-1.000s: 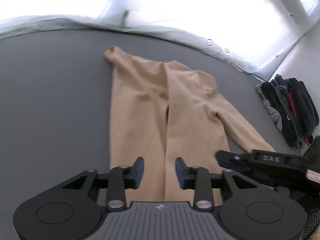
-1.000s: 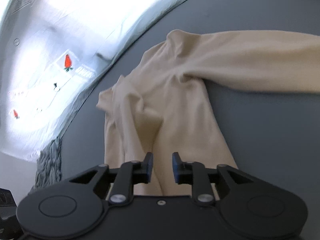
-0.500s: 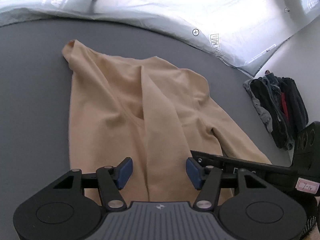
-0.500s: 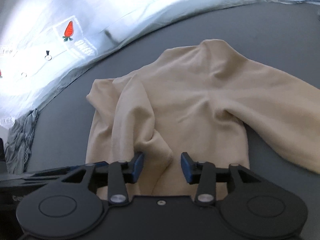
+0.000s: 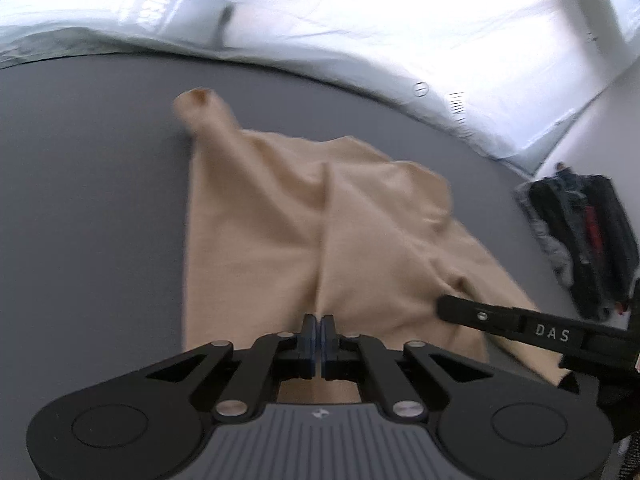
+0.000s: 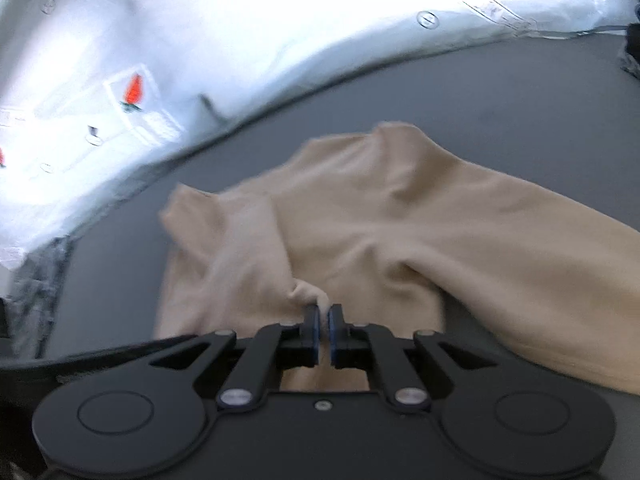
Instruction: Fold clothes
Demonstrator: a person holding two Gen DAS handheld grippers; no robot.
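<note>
A beige long-sleeved top [image 5: 280,232] lies spread on the grey table [image 5: 88,200], with a lengthwise fold ridge down its middle. My left gripper [image 5: 319,326] is shut on the near hem of the top at that ridge. My right gripper [image 6: 324,316] is shut on a bunched piece of the same top [image 6: 400,220], beside a sleeve that runs off to the right. The right gripper's black body also shows at the right of the left wrist view [image 5: 540,330].
A pile of dark clothes [image 5: 580,232] lies at the table's right end. Crinkled white plastic sheeting [image 5: 360,12] with printed marks runs along the far edge of the table; it also shows in the right wrist view [image 6: 200,40].
Both grippers were open half a second ago and have closed on the beige top. The views have shifted and blurred a little with motion.
</note>
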